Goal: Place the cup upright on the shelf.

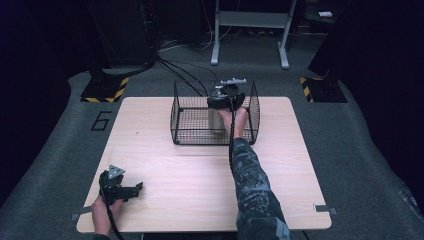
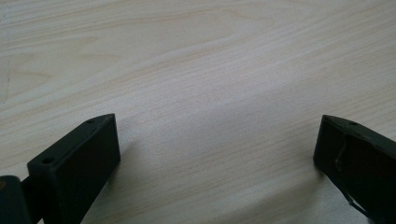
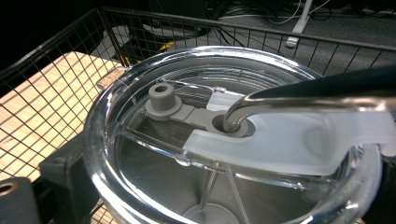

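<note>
Tumbler [image 3: 233,140] with clear lid upright inside wire basket [image 1: 185,117] at counter's [image 1: 175,170] far side, right hand-held gripper [image 1: 223,102] clamped around it, left hand-held gripper [image 1: 135,189] wide open, empty, near left corner.

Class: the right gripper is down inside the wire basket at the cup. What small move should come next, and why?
Probably lift the right gripper straight up: its jaws appear to flank the lidded cup, which stands inside the wire basket, so only upward clears the walls.

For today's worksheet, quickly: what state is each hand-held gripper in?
Left hand-held gripper: open, empty, over the table.
Right hand-held gripper: in the wire basket, around the tumbler; grip unclear.
</note>
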